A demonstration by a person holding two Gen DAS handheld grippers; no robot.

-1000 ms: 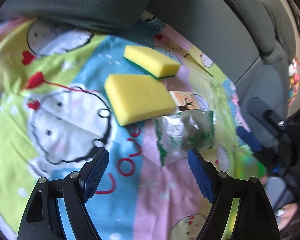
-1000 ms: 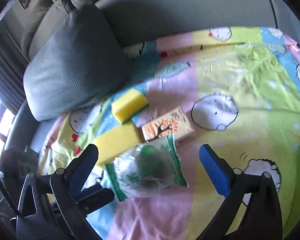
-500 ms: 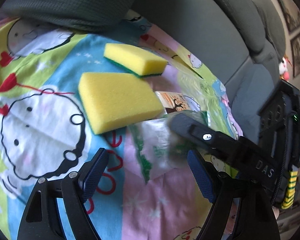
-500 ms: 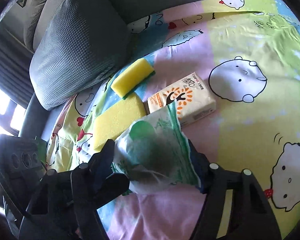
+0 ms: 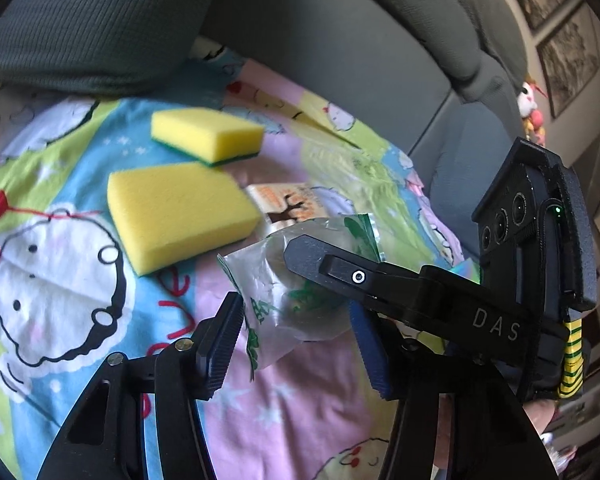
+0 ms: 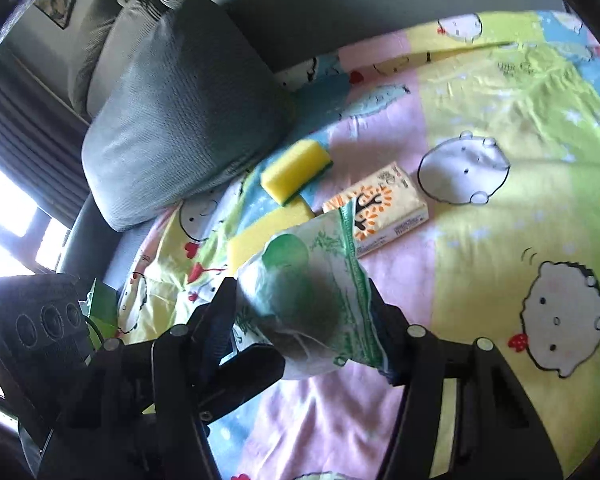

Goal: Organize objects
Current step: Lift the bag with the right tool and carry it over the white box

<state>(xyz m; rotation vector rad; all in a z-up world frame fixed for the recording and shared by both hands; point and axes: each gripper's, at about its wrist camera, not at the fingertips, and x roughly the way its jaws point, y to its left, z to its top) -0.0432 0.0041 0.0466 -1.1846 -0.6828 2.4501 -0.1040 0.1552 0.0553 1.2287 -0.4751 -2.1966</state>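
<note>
A clear plastic packet with green print [image 6: 300, 292] is held off the cartoon blanket [image 6: 500, 120], with my right gripper [image 6: 304, 328] shut on it. In the left wrist view the same packet [image 5: 284, 300] hangs between the fingers of my left gripper [image 5: 296, 348], which stands open but narrowed around it. One of the right gripper's fingers [image 5: 340, 272] crosses over the packet from the right. Behind lie a large yellow sponge [image 5: 180, 212], a smaller yellow-and-green sponge [image 5: 208, 136] and an orange tissue pack [image 5: 288, 204].
A grey cushion [image 6: 180, 120] leans on the sofa back [image 5: 340, 40] at the blanket's far left. The tissue pack [image 6: 384, 208] and both sponges [image 6: 296, 168] lie just beyond the packet. Bare blanket stretches to the right. Framed pictures [image 5: 568, 56] hang on the wall.
My right gripper closed on the packet and lifted it. My left gripper moved in beside it and its fingers narrowed around the packet.
</note>
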